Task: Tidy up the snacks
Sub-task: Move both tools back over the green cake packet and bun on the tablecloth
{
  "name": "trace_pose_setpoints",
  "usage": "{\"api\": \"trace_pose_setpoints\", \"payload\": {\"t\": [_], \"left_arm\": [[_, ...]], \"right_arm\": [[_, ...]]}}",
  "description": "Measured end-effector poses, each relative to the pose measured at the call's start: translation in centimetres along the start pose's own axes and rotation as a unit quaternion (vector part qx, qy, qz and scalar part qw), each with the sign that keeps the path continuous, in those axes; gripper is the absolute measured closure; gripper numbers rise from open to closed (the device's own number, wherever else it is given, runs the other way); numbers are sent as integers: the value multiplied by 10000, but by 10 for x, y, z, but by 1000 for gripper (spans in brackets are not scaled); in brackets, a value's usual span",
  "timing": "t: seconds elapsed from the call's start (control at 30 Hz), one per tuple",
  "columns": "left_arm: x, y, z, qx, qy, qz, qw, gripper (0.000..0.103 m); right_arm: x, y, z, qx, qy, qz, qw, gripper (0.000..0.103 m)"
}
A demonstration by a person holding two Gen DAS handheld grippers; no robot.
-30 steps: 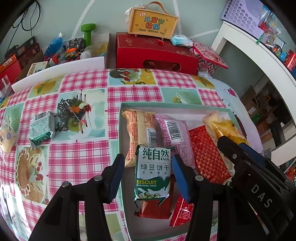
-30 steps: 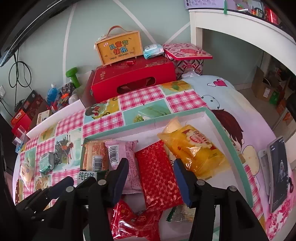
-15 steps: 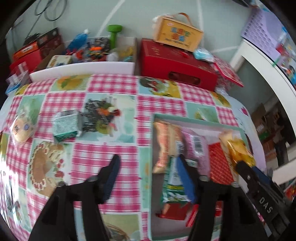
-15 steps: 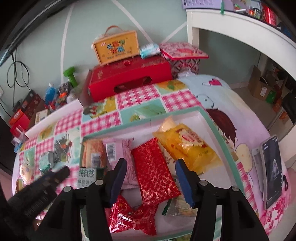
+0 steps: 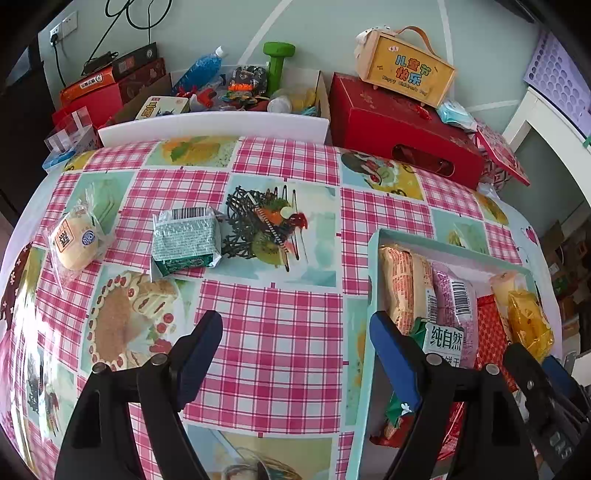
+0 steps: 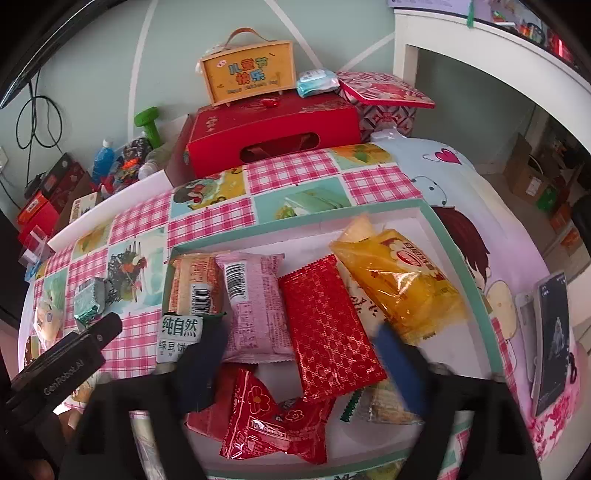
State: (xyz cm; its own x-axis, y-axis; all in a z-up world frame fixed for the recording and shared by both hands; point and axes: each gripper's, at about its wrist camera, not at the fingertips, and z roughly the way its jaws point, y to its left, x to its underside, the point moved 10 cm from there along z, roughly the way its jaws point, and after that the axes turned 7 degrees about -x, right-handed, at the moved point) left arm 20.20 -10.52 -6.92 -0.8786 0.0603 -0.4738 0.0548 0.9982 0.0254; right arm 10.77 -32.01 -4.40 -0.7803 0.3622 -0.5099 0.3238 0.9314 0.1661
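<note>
Your left gripper, jaws opening and empty: ahead-left lies the green biscuit packet, light, crinkly; grasp its flat sides.

**Pale green room, cluttered far edge**

Pale green wall behind, crossed by thin white lines. Black cables hanging from a socket at upper left. Table under a pink-checked cloth with food pictures. Along its far edge: red gift box, yellow handled case on top, green dumbbell, blue bottle. White shelf unit at right, cardboard boxes on the floor beyond. Bright, even daylight throughout.
</note>
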Motion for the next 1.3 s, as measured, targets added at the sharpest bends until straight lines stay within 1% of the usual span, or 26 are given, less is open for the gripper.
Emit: {"api": "trace_pose_setpoints", "payload": {"t": [0.03,0.33,0.53,0.63,0.7,0.93,1.07,1.3], "left_arm": [[0,0,1,-4,10,7,10000,20],[4,-4,1,6,61,150,9999,20],[4,3,-3,-23,125,199,9997,20],[5,13,-2,-233,177,247,9993,20],[5,21,-2,-282,171,200,9993,20],[-1,48,-2,-319,120,7,9994,20],[-6,65,-3,-276,109,-141,9995,20],[-12,94,-3,-361,91,-259,9990,20]], "right_arm": [[-1,0,0,5,-6,-13,10000,0],[-1,2,1,22,-15,-17,10000,0],[1,15,3,-37,14,-173,9998,0],[3,23,4,-64,46,-287,9996,0],[4,28,6,-58,78,-361,9993,0],[9,47,11,-134,113,-527,9985,0],[15,67,17,-342,209,-627,9972,0],[25,100,24,-446,264,-961,9940,0]]}}
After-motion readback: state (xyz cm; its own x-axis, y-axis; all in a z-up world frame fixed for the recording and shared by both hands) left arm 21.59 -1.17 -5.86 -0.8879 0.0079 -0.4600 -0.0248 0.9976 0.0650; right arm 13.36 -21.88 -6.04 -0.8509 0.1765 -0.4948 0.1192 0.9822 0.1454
